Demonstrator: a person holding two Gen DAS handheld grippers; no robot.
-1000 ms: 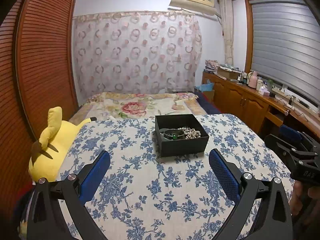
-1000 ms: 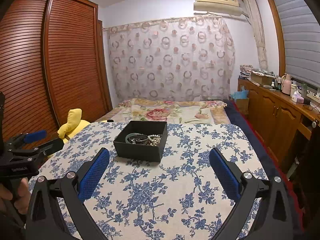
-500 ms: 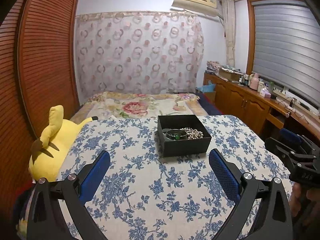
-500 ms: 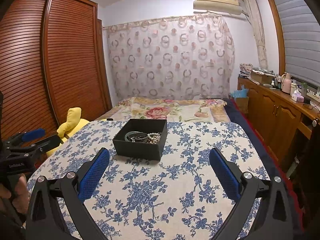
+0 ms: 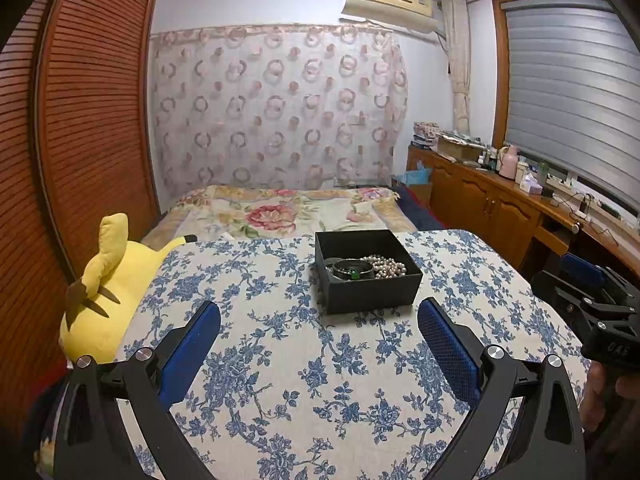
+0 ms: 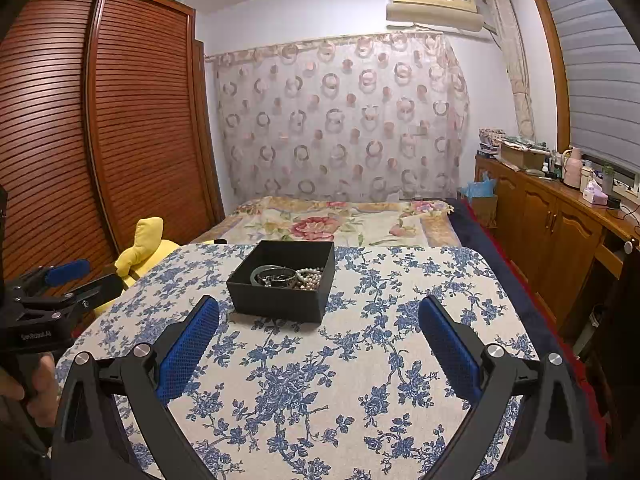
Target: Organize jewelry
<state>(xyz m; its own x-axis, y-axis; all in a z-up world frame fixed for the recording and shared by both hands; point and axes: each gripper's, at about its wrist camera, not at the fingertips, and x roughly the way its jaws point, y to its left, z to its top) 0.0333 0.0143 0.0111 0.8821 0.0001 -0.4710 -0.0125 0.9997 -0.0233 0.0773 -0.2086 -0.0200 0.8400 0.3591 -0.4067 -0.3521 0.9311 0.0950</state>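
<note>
While you hold both tools above the floral tablecloth [image 5: 280, 380], your left gripper [image 5: 319, 340] and right gripper [image 6: 319, 336] stand spread, empty; at 12 o'clock, the black box [image 5: 372, 292] contains a bangle [image 5: 352, 269] and pearl strand [image 5: 386, 266].

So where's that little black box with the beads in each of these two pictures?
Left wrist view: the black box sits right of centre on the floral tablecloth.
Right wrist view: the black box sits left of centre on the same cloth.
Shared landmark: the yellow plush toy, beyond the table's left edge in both.
</note>
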